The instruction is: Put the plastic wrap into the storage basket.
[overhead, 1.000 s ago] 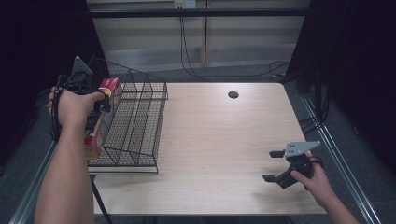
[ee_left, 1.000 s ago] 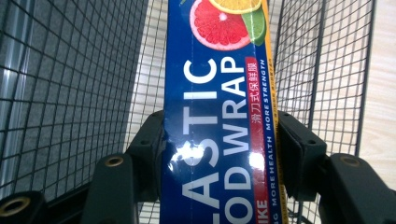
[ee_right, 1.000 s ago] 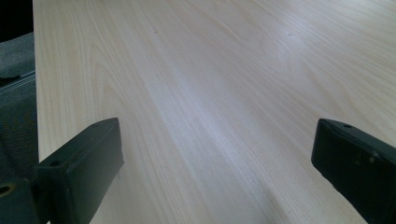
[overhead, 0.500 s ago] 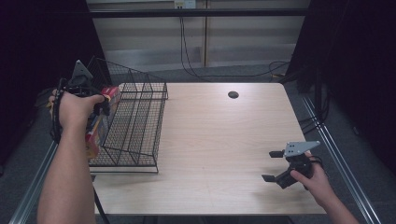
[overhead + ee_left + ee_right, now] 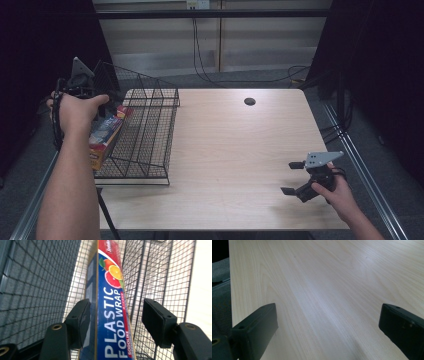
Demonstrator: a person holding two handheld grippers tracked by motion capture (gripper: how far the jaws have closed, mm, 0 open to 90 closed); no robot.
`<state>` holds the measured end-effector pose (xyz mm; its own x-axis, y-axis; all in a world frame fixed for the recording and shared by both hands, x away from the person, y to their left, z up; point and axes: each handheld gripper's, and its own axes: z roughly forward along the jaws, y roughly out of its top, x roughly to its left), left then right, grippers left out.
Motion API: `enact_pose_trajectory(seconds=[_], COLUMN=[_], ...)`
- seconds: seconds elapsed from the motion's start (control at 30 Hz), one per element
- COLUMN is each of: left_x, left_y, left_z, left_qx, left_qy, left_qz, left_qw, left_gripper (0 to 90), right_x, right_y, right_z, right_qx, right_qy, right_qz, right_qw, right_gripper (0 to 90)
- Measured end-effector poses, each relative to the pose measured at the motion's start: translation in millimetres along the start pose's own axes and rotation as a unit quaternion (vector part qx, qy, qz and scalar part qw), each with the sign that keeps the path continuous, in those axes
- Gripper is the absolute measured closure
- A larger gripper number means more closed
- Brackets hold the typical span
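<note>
A long blue box of plastic food wrap (image 5: pixel 106 135) with a red end and citrus pictures lies slanted in the leftmost bay of a black wire rack (image 5: pixel 150 130). In the left gripper view the box (image 5: pixel 112 315) runs up between the jaws. My left gripper (image 5: pixel 116 307) is open and its jaws have just been opening: the right pad stands clear of the box and the left pad is close beside it. In the high view a hand covers most of this gripper (image 5: pixel 102 112). My right gripper (image 5: pixel 290 177) rests open near the table's front right, with bare wood between its jaws (image 5: pixel 328 315).
The rack stands at the left edge of the light wooden table (image 5: pixel 240 150), its wire dividers (image 5: pixel 155 270) close on both sides of the box. A round dark hole (image 5: pixel 249 101) sits near the table's far edge. Cables trail on the floor behind.
The box has dropped lower into the rack's left bay, its red end sinking from beside the hand. The left hand shifted slightly. The right gripper has not moved.
</note>
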<state>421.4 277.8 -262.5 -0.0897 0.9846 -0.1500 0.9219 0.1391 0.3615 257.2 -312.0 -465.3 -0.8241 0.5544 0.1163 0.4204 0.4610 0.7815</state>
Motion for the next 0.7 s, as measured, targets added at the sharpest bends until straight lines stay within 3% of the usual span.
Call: enact_pose_trajectory(seconds=[0.3,0.53,0.6,0.7], left_x=[-37.6,-64.6,-71.1,-80.6], left_y=[-2.5,-8.4,-10.1,-14.0], left_z=[-16.7,-6.5,-3.2,2.6], left_qx=[-0.024,-0.027,-0.032,-0.028], left_qy=[-0.043,-0.079,-0.087,-0.114], left_qz=[0.037,0.066,0.066,0.086], left_qw=[0.9981,0.9943,0.9935,0.9894], left_gripper=[35.6,31.4,30.2,26.7], right_x=[2.6,1.8,1.9,1.5], right_y=[0.0,-0.5,-0.5,-0.9], right_z=[-2.2,-3.8,-4.2,-3.9], right_qx=[0.0,-0.004,-0.004,-0.006], right_qy=[-0.003,0.0,0.001,-0.003], right_qz=[-0.001,0.0,0.001,0.0], right_qw=[1.0,1.0,1.0,1.0], right_gripper=[1.8,1.8,1.8,1.9])
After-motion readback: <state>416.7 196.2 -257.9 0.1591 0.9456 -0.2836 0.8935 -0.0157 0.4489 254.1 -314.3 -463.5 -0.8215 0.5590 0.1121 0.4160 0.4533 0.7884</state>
